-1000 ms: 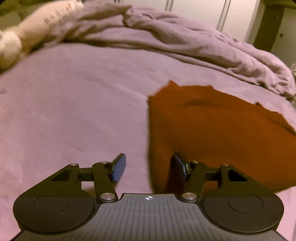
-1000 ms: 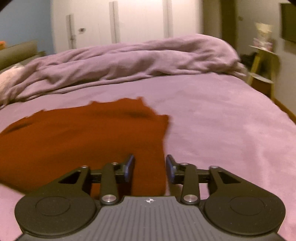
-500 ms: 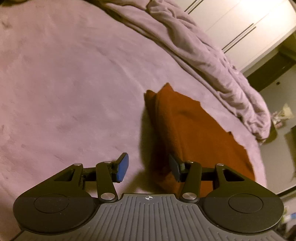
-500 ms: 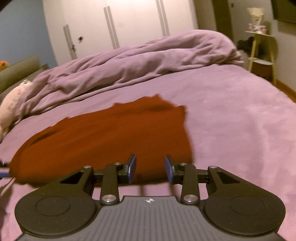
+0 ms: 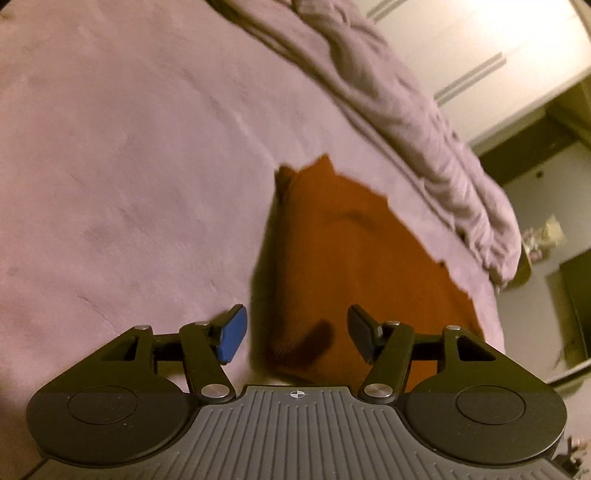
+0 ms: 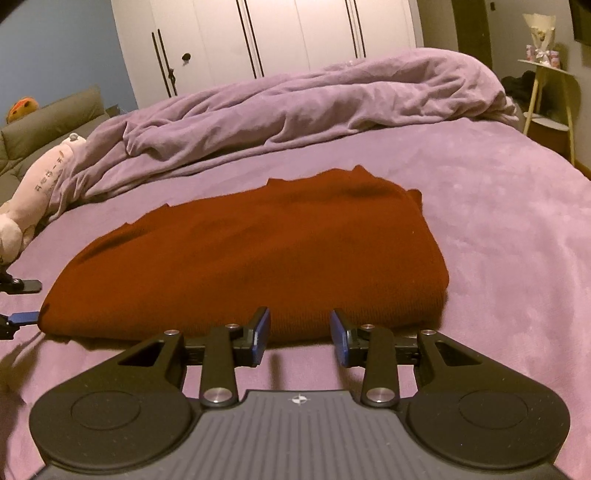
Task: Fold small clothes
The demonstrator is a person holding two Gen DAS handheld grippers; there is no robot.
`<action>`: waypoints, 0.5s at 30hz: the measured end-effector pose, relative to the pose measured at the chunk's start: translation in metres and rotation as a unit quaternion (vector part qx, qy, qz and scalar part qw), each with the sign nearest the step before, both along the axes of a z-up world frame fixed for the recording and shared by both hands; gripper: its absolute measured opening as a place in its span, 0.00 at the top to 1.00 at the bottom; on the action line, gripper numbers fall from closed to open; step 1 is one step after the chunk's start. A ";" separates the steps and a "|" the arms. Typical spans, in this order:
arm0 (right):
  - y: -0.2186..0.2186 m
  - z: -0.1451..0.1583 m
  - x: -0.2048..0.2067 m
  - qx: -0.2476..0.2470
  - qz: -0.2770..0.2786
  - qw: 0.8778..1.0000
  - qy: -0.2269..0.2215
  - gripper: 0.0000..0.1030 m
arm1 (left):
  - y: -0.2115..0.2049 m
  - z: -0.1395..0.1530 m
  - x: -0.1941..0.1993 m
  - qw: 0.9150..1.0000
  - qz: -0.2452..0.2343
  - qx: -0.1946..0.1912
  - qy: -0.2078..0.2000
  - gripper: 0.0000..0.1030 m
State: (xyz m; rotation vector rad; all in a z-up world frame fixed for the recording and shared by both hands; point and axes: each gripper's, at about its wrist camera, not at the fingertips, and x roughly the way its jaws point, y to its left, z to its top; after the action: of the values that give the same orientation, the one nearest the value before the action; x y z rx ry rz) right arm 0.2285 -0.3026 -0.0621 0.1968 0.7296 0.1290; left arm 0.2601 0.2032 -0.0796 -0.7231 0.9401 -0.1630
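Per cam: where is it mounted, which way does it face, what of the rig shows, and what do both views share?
Left wrist: sits on the left claw, rolled, angled down at one end of the rust-red garment; both its fingers show, open.
Right wrist: sits on the right claw, looks across the long edge toward the wardrobe; own fingers open, left claw's tips at frame left.
Shared: garment, bunched duvet, purple bedspread.

The bed (image 6: 498,229) lies flat and bare to the right of the rust-red garment (image 6: 258,251), giving open room along that side and on the near strip in front of it. In the left wrist view, a wide bare stretch of bed runs left of the garment too. The far edge is blocked by a bunched lilac duvet (image 6: 295,107) running across the bed. A plush toy (image 6: 33,192) lies at the far left, and the left gripper (image 6: 22,301) crowds the garment's left end.
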 end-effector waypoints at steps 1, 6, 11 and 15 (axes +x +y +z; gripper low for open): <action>0.000 0.000 -0.001 0.001 0.000 1.000 0.001 0.66 | 0.000 -0.004 0.003 1.000 0.000 -0.007 0.006 0.36; 0.006 -0.003 -0.003 0.004 0.010 1.000 0.005 0.66 | -0.002 -0.018 0.022 0.999 -0.004 -0.051 0.010 0.41; 0.014 -0.007 -0.004 0.003 0.020 1.000 0.009 0.66 | -0.008 -0.026 0.039 0.998 -0.007 -0.053 0.013 0.70; 0.017 -0.004 -0.003 0.009 0.024 1.000 0.007 0.66 | -0.010 -0.014 0.040 0.999 -0.001 -0.049 -0.005 0.81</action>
State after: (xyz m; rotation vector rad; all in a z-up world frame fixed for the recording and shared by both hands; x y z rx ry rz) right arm 0.2251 -0.2855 -0.0666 0.1974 0.7477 0.1809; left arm 0.2996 0.1930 -0.0933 -0.8101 0.9280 -0.2153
